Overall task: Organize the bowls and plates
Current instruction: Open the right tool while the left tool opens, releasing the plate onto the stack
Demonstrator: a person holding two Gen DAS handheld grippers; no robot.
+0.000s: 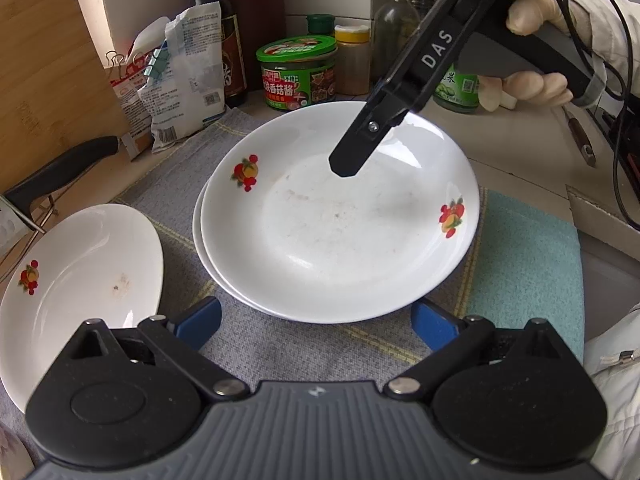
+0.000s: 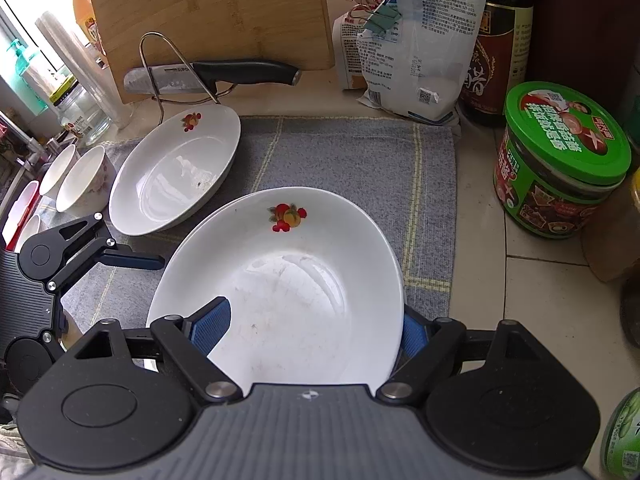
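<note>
Two white plates sit stacked, the top plate [image 1: 340, 224] slightly offset on the lower plate [image 1: 200, 240], in the middle of a grey cloth [image 2: 340, 152] spread over the tiled table [image 2: 540, 300]. Farther left on the cloth lies a third plate [image 2: 172, 176] with the same fruit print, apart from the stack. Beyond it, at the far left, stand small white bowls [image 2: 82, 178] close together. A bamboo cutting board [image 2: 208, 12] leans at the back, with a black-handled knife [image 2: 224, 74] in a wire rack before it. To the right of the board are clipped white bags [image 2: 412, 40], a dark sauce bottle [image 2: 500, 40] and a green-lidded jar [image 2: 560, 160].

The right gripper [image 2: 312, 330], held by a gloved hand [image 1: 532, 84], straddles the near right rim of the stack; its jaws stand released, blue pads [image 2: 212, 324] off the rim on either side. The left gripper [image 1: 316, 320] hovers just near of the stack, jaws spread wide and empty.
</note>
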